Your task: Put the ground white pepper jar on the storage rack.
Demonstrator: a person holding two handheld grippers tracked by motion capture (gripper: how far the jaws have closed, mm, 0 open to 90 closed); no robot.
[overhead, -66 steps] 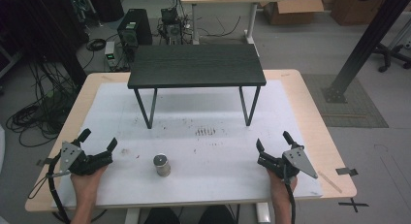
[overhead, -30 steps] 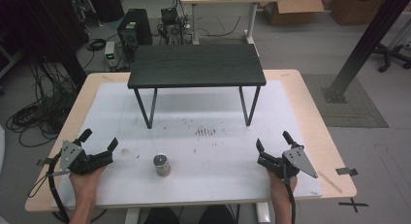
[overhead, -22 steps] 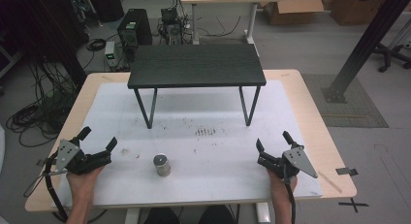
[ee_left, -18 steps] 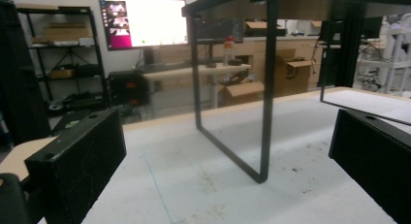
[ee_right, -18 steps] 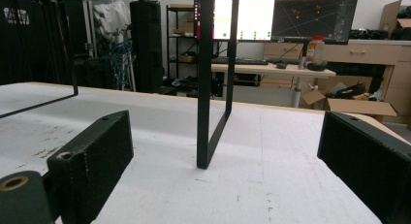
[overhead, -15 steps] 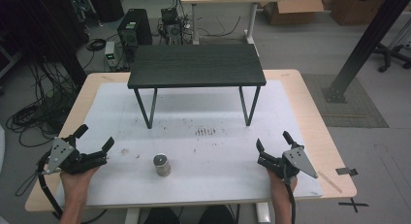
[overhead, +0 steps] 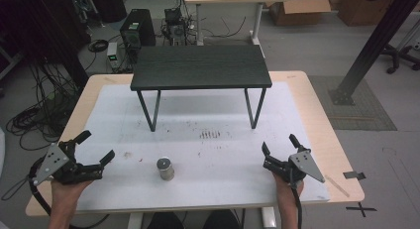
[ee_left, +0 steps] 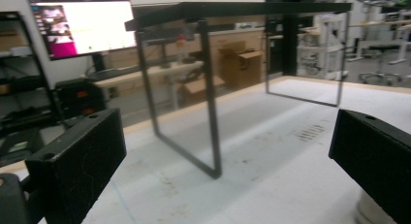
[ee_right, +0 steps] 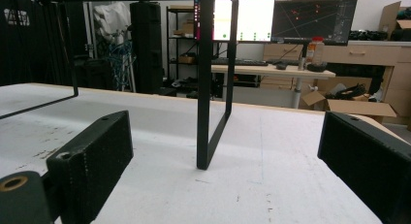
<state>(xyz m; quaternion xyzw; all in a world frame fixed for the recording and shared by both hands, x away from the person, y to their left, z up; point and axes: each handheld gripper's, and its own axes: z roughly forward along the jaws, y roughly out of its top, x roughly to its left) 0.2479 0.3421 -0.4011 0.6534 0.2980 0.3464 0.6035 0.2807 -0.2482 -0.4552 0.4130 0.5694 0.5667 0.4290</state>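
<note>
A light wooden desk [overhead: 317, 105] carries a white mat [overhead: 198, 120], scuffed with brown specks near its middle. At the far side of the mat stands a small black stand [overhead: 200, 66] on thin metal legs. Around the desk lies a grey workshop floor with cable bundles [overhead: 39, 115] at the left, a computer tower [overhead: 136, 27] behind, a second table with cardboard boxes [overhead: 302, 5] farther back, and a black post foot [overhead: 364, 60] at the right. The gripper views show lit monitors [ee_right: 310, 18] and shelving in the background.

The left tool [overhead: 94, 149] is held in a hand at the near left edge of the mat, its jaws spread wide apart with nothing between them; in the left gripper view the two black jaws frame the stand's legs and bare mat. The right tool [overhead: 280, 148] sits at the near right, held in the other hand, jaws likewise wide apart and holding nothing, pointed toward a leg of the stand.

A small metal cylinder [overhead: 165, 168] stands upright on the mat near the front edge, between the two tools, nearer the left one. It lies a little to the right of the left tool's jaw tips, apart from them, and well apart from the right tool. Its pale edge peeks in at the lower right of the left gripper view [ee_left: 371, 212], beside the jaw there
</note>
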